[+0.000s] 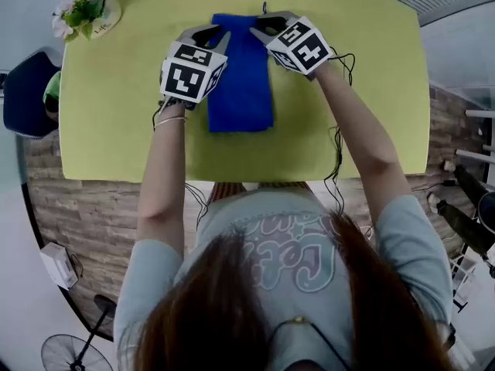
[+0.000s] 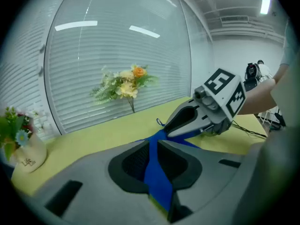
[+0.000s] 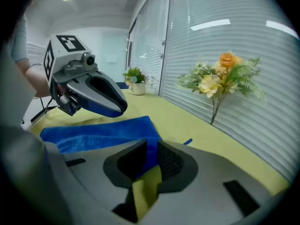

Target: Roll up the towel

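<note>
A blue towel (image 1: 241, 76) lies folded into a long strip on the yellow-green table (image 1: 116, 114), running away from me. My left gripper (image 1: 210, 33) is at the towel's far left corner, shut on the cloth; in the left gripper view the blue towel (image 2: 157, 172) fills the slot of the left gripper (image 2: 153, 144). At the far right corner my right gripper (image 1: 267, 25) has its jaws close together on the towel's edge. In the right gripper view the towel (image 3: 93, 132) runs into the right gripper (image 3: 152, 146).
A small pot of flowers (image 1: 85, 10) stands at the table's far left corner. Artificial flowers (image 3: 220, 78) sit against the window blinds behind the table. A dark chair (image 1: 23, 91) is at the left. Each gripper shows in the other's view, close by.
</note>
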Demonstrator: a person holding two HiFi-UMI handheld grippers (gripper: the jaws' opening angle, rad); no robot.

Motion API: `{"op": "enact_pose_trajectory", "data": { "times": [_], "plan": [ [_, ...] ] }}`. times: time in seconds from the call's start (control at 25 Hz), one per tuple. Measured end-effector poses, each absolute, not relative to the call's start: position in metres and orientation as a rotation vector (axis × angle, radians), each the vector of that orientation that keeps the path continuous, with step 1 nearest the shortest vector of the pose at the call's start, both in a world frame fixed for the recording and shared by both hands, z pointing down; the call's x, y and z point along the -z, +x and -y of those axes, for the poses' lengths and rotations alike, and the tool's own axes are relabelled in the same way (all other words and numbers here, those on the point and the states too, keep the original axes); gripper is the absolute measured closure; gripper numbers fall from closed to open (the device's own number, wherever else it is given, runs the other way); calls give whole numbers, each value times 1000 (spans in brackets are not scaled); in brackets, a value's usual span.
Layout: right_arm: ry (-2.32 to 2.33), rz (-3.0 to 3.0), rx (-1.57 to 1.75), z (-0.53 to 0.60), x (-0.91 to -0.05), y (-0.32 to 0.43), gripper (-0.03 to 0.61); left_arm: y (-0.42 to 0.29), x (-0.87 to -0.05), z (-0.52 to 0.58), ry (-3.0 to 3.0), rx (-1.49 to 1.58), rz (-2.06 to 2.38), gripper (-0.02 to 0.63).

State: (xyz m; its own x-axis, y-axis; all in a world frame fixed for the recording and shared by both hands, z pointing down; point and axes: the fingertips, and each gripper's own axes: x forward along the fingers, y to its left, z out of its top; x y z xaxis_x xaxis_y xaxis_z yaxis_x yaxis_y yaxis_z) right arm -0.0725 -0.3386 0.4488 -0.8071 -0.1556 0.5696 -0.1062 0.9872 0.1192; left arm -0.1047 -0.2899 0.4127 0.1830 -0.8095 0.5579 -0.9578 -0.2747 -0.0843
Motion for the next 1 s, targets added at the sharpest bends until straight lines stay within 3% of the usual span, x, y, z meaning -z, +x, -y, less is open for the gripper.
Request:
{"op": "enact_pose_trajectory", "data": {
  "times": [0.4,0.6,0.8,1.0],
  "plan": [
    [350,2464,67,344,-460,-46,506,-114,-462,305,2173,-908,1577,594],
    [459,2588,28,336,-421,-30,435,-112,-429,287,2266,-804,1594,575],
    [288,2701,102,253,-391,5,407,-101,-384,223,2505,-735,1520,561],
    [38,2682,134,164,-408,28,388,-69,-394,149,2717,-844,1227,561]
  ]
}}
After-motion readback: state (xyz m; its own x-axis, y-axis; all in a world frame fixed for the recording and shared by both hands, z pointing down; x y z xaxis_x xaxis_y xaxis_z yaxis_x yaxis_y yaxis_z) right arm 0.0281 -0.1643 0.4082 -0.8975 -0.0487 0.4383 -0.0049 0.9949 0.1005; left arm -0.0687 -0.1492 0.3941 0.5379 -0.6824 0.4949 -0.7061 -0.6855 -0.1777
